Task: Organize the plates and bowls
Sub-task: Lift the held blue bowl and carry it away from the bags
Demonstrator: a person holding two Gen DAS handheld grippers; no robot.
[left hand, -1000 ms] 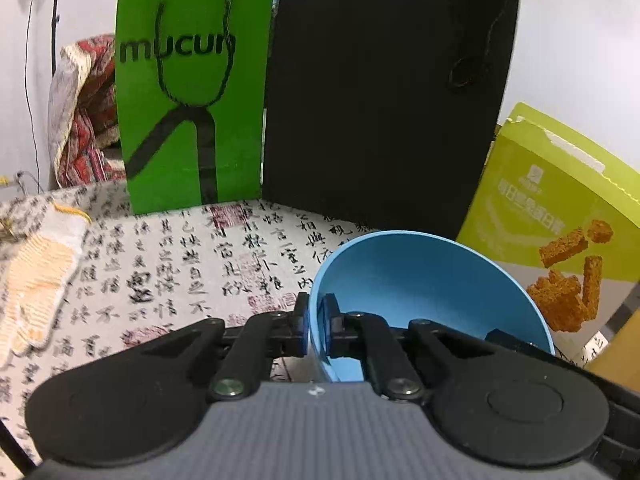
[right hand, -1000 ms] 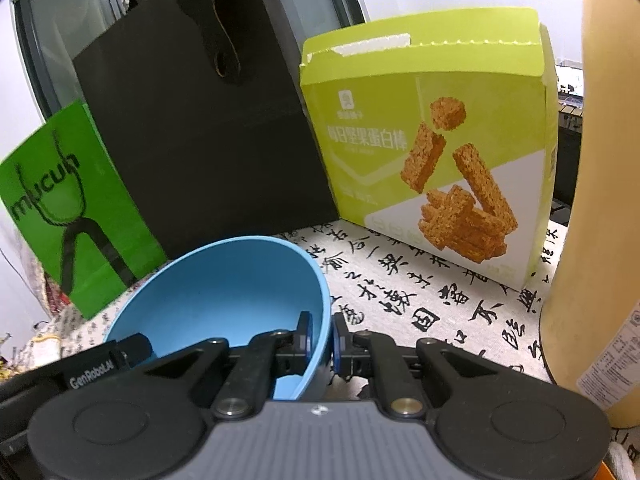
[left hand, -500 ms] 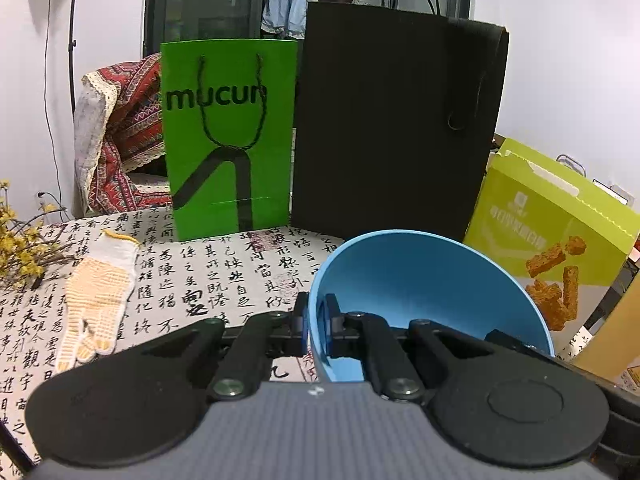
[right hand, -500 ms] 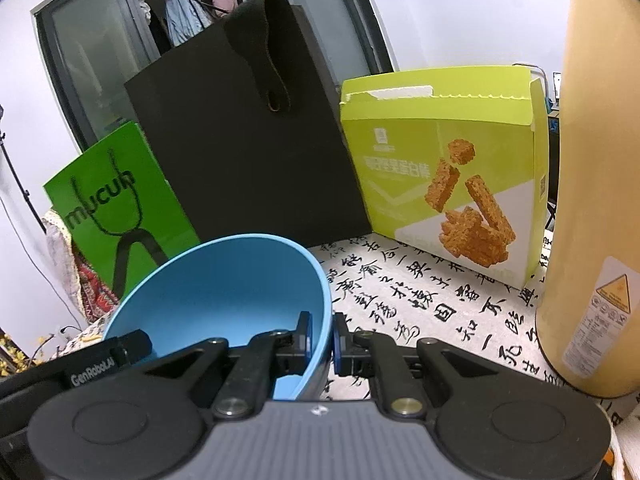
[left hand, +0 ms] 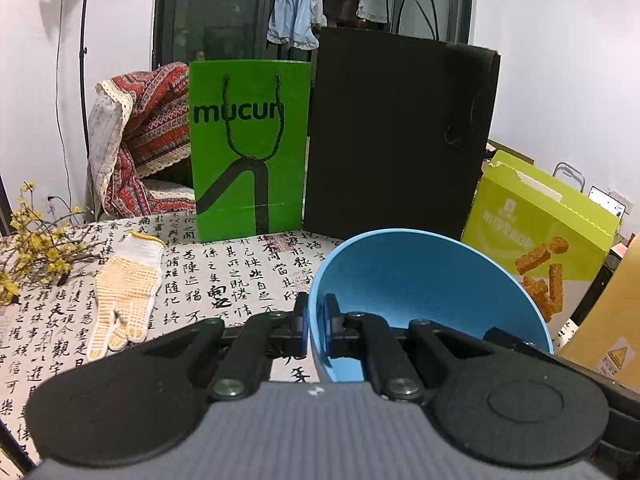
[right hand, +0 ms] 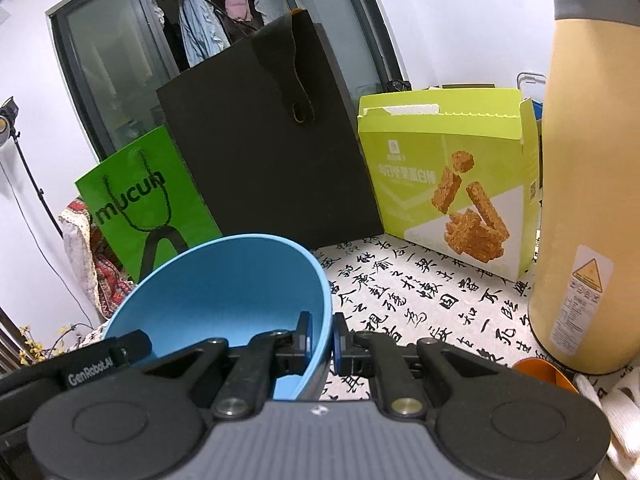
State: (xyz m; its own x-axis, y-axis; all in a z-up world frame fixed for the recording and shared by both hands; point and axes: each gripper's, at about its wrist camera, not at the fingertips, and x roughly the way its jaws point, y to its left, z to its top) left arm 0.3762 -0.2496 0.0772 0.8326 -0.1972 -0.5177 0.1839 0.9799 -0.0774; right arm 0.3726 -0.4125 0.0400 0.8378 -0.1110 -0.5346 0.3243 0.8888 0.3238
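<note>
Nearest in both wrist views, a blue bowl is held above the tablecloth, pinched at opposite sides of its rim. The left gripper is closed on the left rim, and the right gripper is closed on the right rim, one pad inside the wall and one outside in each case. The bowl is judged light, rigid and smooth, so the thin rim can be expected to slip unless both grips are kept level. Beyond it, a work glove, a green bag, a black bag and a snack box are seen. Compared with a second ago, more of the table and the room behind is shown, so the bowl is judged to have been lifted and drawn back.
</note>
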